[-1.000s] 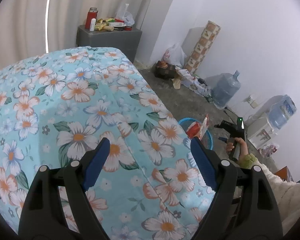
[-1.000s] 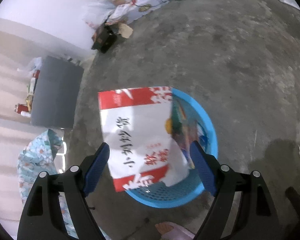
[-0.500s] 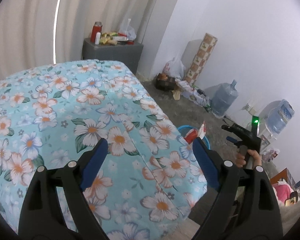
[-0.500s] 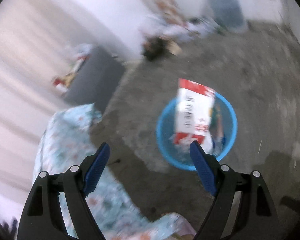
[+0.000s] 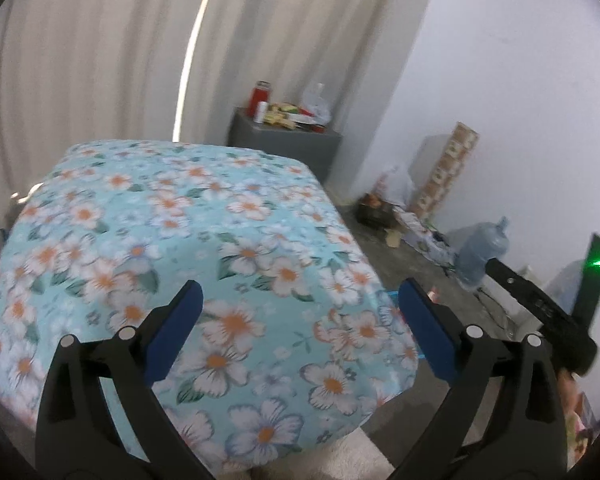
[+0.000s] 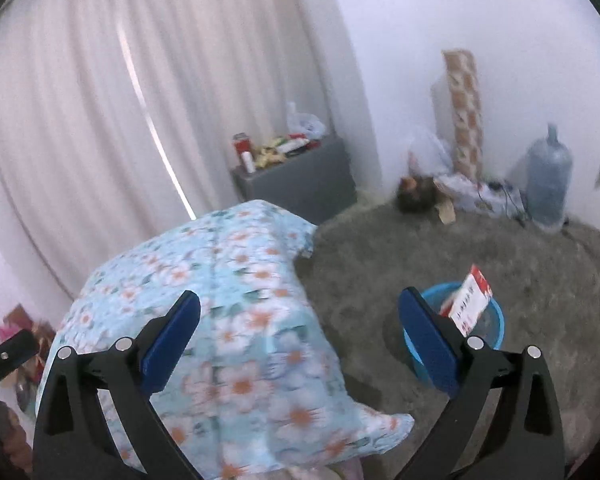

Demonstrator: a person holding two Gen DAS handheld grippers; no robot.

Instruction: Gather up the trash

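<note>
Both grippers — left gripper [image 5: 298, 326] and right gripper [image 6: 298, 330] — have fingers opening, nothing between them. The red-and-white packet [image 6: 470, 300] stands in the blue basket [image 6: 494, 330] at lower right, beside the floral tabletop [image 6: 228, 280].

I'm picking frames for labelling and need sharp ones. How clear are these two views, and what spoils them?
Left wrist view: mild blur across the floral cloth, with a bright slit between the curtains and fisheye bending.
Right wrist view: stronger smear; the blue basket and water jug are soft, while the tongs are sharp.
</note>
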